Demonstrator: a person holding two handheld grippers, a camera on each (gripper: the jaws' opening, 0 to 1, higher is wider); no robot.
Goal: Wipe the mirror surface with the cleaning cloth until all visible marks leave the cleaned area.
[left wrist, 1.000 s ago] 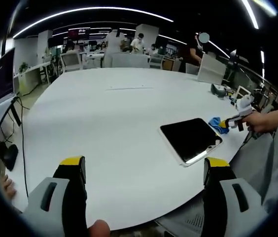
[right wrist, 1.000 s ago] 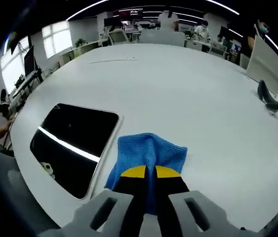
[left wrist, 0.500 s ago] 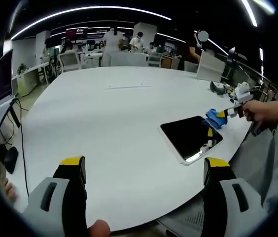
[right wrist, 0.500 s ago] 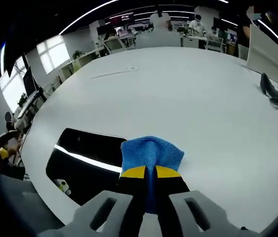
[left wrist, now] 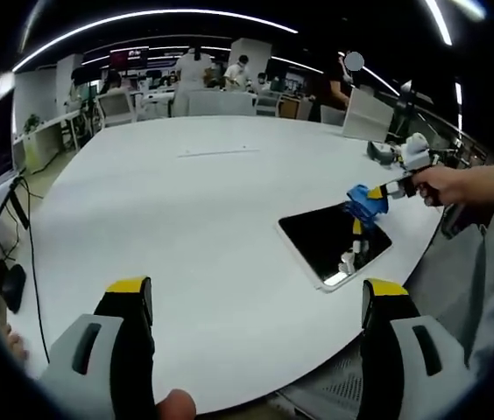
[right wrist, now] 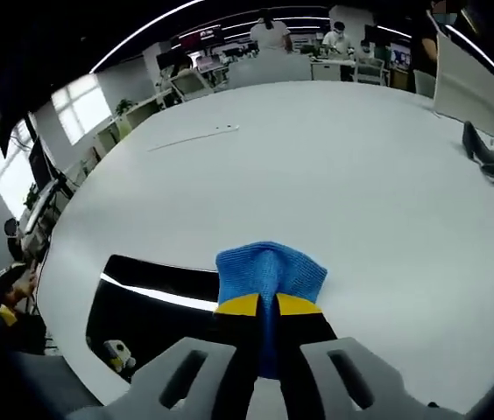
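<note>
A flat rectangular mirror (left wrist: 333,243) with a pale frame lies near the white table's right edge; its dark glass (right wrist: 155,304) reflects a ceiling light strip. My right gripper (right wrist: 261,304) is shut on a blue cleaning cloth (right wrist: 269,272), held just above the mirror's far end. In the left gripper view that same gripper (left wrist: 378,192) comes in from the right with the blue cloth (left wrist: 366,203) hanging over the mirror. My left gripper (left wrist: 256,293) stands open low over the table's near edge, with nothing between its yellow-tipped fingers (left wrist: 130,290).
The big white table (left wrist: 186,201) stretches far back. A dark object (right wrist: 483,157) lies at its right side beside an upright white panel (left wrist: 368,115). Cables (left wrist: 28,254) hang at the left edge. Chairs, desks and people stand in the background.
My right gripper has lifted the blue cloth off the table and carried it over the mirror's end. The left gripper has stayed put.
</note>
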